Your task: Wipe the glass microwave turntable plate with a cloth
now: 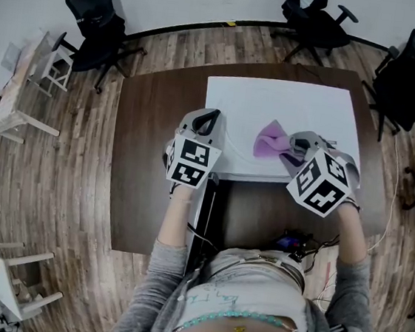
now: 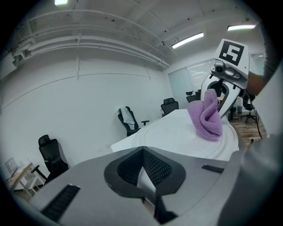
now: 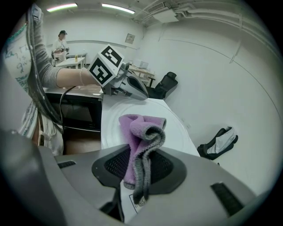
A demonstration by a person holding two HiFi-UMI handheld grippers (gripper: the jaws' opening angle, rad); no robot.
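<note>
Lilac cloth (image 3: 140, 128) with a grey edge. Clear plate (image 2: 172, 139) over a white sheet (image 1: 290, 96). Dark brown table (image 1: 149, 155), streaky brown plank floor (image 1: 64, 182), black chairs (image 1: 97, 22). Grey left gripper (image 2: 143, 176) and right gripper (image 3: 137, 172), with black-and-white square-patterned cubes (image 1: 191, 161).

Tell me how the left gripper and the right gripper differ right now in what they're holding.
The left gripper pinches the rim of the clear glass turntable plate; the right gripper clamps the folded purple cloth. The left gripper sits at the plate's edge; the right gripper holds the cloth on its surface. Both are shut.
</note>
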